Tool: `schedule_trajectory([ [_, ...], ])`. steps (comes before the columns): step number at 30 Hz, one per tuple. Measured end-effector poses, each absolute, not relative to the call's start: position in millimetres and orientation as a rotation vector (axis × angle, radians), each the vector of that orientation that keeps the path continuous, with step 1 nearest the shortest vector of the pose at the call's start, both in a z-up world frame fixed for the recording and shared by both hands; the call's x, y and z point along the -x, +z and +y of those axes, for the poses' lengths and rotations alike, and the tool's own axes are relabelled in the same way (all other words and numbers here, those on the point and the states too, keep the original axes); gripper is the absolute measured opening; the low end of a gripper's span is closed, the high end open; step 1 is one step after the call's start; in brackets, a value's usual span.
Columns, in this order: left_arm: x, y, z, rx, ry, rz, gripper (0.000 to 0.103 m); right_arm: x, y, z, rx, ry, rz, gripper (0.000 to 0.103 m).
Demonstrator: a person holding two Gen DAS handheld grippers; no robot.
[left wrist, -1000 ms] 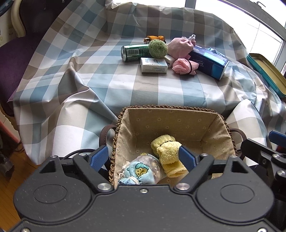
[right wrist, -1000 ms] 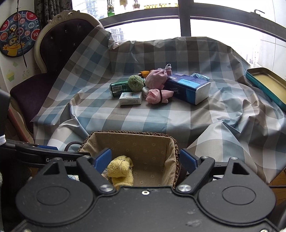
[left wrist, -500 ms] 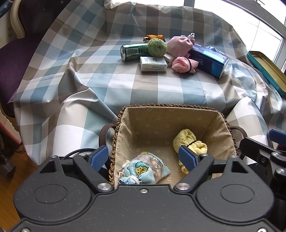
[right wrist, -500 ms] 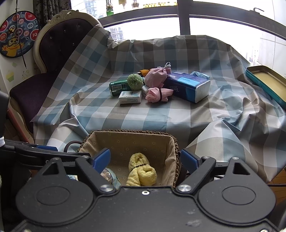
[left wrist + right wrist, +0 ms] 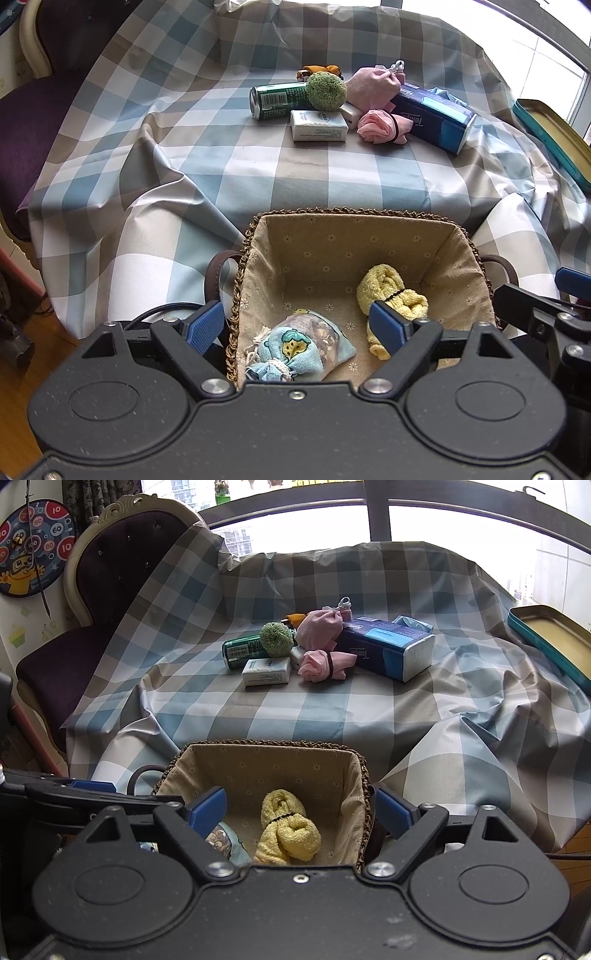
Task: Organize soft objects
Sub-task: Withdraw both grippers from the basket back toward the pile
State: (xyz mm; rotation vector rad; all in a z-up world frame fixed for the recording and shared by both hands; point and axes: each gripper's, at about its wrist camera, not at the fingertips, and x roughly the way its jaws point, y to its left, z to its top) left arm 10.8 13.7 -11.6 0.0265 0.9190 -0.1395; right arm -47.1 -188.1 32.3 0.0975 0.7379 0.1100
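A woven basket [image 5: 354, 213] [image 5: 273, 744] with beige lining sits in front of both grippers. In it lie a rolled yellow towel [image 5: 391, 293] [image 5: 286, 829] and a light blue drawstring pouch [image 5: 299, 350] [image 5: 221, 840]. My left gripper [image 5: 295, 325] is open and empty above the basket's near left side. My right gripper [image 5: 297, 806] is open and empty above its near right side. On the checked cloth behind lie a green fluffy ball [image 5: 327, 90] [image 5: 276, 638], a pink pouch [image 5: 373, 86] [image 5: 319, 627] and a pink rolled cloth [image 5: 380, 127] [image 5: 321, 664].
A green can [image 5: 277, 100] [image 5: 240, 651], a small white box [image 5: 318, 125] [image 5: 266, 671] and a blue tissue pack [image 5: 434, 118] [image 5: 388, 650] lie among the soft things. A teal tin lid [image 5: 550, 136] [image 5: 550, 638] lies at the right. A dark chair [image 5: 103, 590] stands at the left.
The yellow towel has dropped from between the right gripper's fingers and now lies on the basket floor. Both grippers have drawn back and up a little.
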Motion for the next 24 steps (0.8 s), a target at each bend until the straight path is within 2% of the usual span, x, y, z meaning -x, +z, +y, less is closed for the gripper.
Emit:
schedule_trajectory([
  [24, -47.3, -8.6, 20.3, -0.082, -0.074, 0.87, 0.083, -3.5, 26.6, -194.4, -0.083, 0.039, 0.759, 0.091],
])
